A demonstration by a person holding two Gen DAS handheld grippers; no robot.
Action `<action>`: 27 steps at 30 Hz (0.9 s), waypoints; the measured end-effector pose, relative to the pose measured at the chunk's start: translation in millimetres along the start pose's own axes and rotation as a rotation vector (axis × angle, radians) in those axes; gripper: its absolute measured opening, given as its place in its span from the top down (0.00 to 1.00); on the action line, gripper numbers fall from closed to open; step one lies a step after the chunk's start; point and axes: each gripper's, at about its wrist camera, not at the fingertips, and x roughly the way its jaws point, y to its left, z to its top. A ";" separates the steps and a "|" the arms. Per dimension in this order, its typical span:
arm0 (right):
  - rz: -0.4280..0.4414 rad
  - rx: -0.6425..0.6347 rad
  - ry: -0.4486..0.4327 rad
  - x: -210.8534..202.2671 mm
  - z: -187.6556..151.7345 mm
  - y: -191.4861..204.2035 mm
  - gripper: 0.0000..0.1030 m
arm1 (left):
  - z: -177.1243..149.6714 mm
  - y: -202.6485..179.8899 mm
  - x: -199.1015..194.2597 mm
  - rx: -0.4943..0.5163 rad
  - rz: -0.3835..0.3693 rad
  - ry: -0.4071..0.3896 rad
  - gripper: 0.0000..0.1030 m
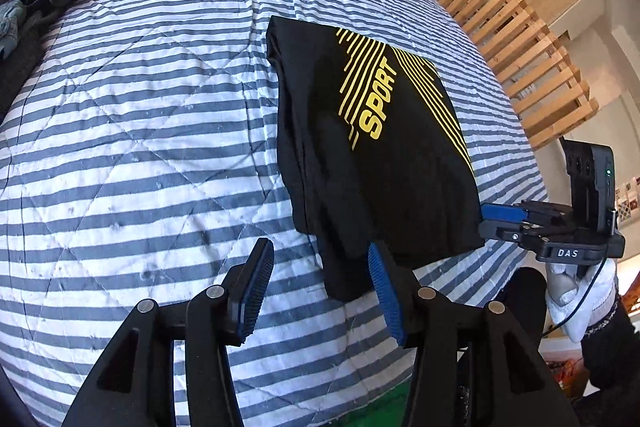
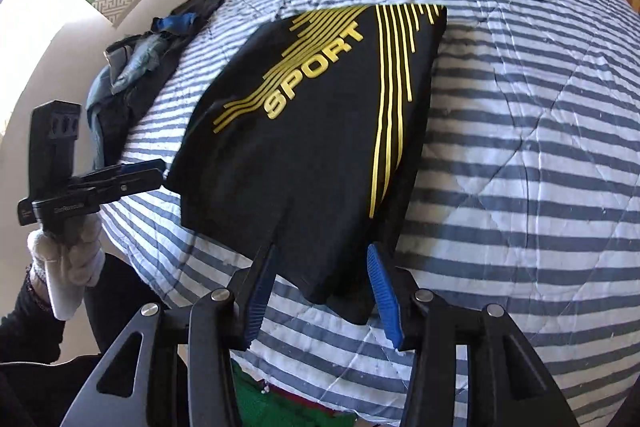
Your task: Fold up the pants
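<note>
The bed (image 1: 140, 115) carries the folded pants (image 1: 380, 155), printed "SPORT". Both my grippers tilt steeply down at their near edge: left gripper (image 1: 320, 287) jaws parted and empty, right gripper (image 2: 320, 291) jaws apparently straddling a corner loosely.

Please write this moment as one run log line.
stage: fold looks done | black pants: folded flat on striped quilt | left gripper: open, empty | right gripper: open, near hem

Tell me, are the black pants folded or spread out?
Folded. The pants lie as a compact rectangle on the striped quilt, with layered edges along one side and the yellow SPORT print on top.
</note>
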 end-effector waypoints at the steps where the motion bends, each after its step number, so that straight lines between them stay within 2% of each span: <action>1: -0.013 0.001 0.011 5.6 -0.8 1.7 0.59 | -3.2 -0.4 0.0 0.005 0.003 0.002 0.49; 2: -0.011 0.000 0.021 10.9 -1.2 3.6 0.70 | -6.7 -1.1 -0.4 0.016 0.016 0.002 0.49; 3: -0.010 -0.001 0.031 15.4 -0.7 4.5 0.95 | -10.7 -2.6 -1.4 0.030 0.038 -0.001 0.49; 4: -0.019 -0.001 0.042 18.2 0.7 4.5 0.99 | -13.6 -4.6 -1.1 0.045 0.055 -0.001 0.49; 7: -0.032 0.038 -0.016 -1.2 3.1 -6.8 0.99 | -19.2 -14.9 1.1 0.093 0.073 -0.004 0.49; 10: -0.003 0.076 -0.047 -20.5 0.2 -19.8 0.99 | -17.2 -28.8 6.7 0.148 0.108 -0.030 0.49; 13: 0.044 0.071 -0.003 -14.6 -1.3 -13.4 0.95 | -11.8 -40.7 15.2 0.183 0.117 -0.036 0.49; 16: 0.003 0.057 0.017 -3.7 -1.8 -6.2 0.95 | -6.9 -42.8 22.2 0.163 0.111 -0.026 0.50; 18: -0.014 0.041 0.033 1.9 -2.2 -3.4 0.95 | -2.3 -37.6 29.4 0.127 0.088 -0.009 0.78; 19: -0.018 0.042 0.035 3.3 -3.8 -2.2 0.95 | -1.0 -35.7 32.9 0.120 0.097 0.003 0.97; 24: -0.003 0.037 0.013 -6.5 -6.0 -1.9 0.98 | -3.8 -29.5 18.7 0.080 0.050 -0.011 0.97; 26: 0.012 0.025 -0.009 -14.9 -5.8 0.5 0.98 | -7.9 -30.0 13.7 0.087 0.061 -0.009 0.93; 27: 0.002 0.013 -0.015 -17.0 -6.2 1.8 0.98 | -9.9 -27.8 16.5 0.087 0.066 0.018 0.89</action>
